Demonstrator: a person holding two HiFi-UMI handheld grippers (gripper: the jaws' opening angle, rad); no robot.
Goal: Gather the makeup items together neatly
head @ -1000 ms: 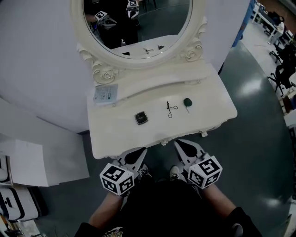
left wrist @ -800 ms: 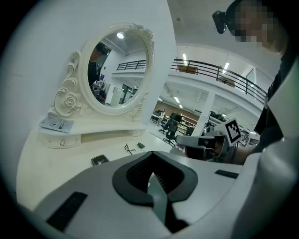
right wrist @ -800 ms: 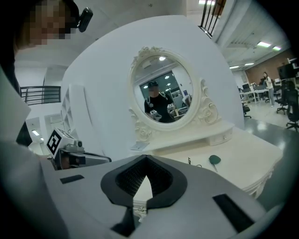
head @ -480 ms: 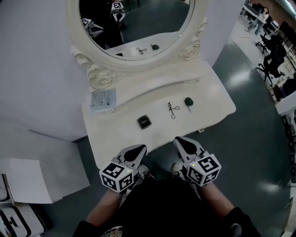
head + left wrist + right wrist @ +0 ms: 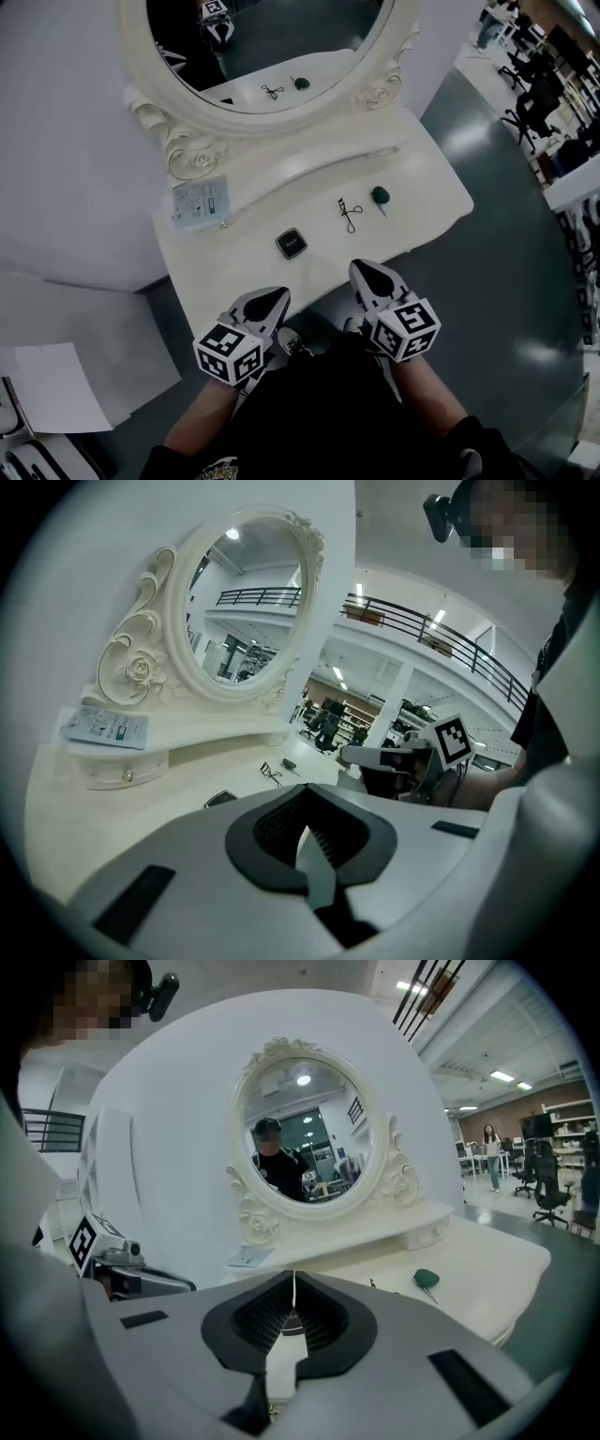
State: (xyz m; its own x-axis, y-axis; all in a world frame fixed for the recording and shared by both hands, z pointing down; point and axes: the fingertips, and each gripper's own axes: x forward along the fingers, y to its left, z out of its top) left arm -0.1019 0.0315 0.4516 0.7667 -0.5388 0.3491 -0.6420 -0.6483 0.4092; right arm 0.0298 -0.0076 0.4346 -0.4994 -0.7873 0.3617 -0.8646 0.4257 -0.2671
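On the cream vanity table lie a square black compact, a black eyelash curler and a green-headed brush, spread in a loose row. A pale sachet rests on the raised shelf under the oval mirror. My left gripper is shut and empty at the table's front edge, short of the compact. My right gripper is also shut and empty at the front edge, below the curler. The left gripper view shows the compact, the curler and the right gripper.
The mirror's carved frame and shelf stand behind the items. A grey floor surrounds the table, with office chairs far right and white boards at lower left. The person's feet are under the table edge.
Both grippers have shifted a little, staying shut at the table's front edge. The head view has swung, so the table sits further up and left. The items have not moved.
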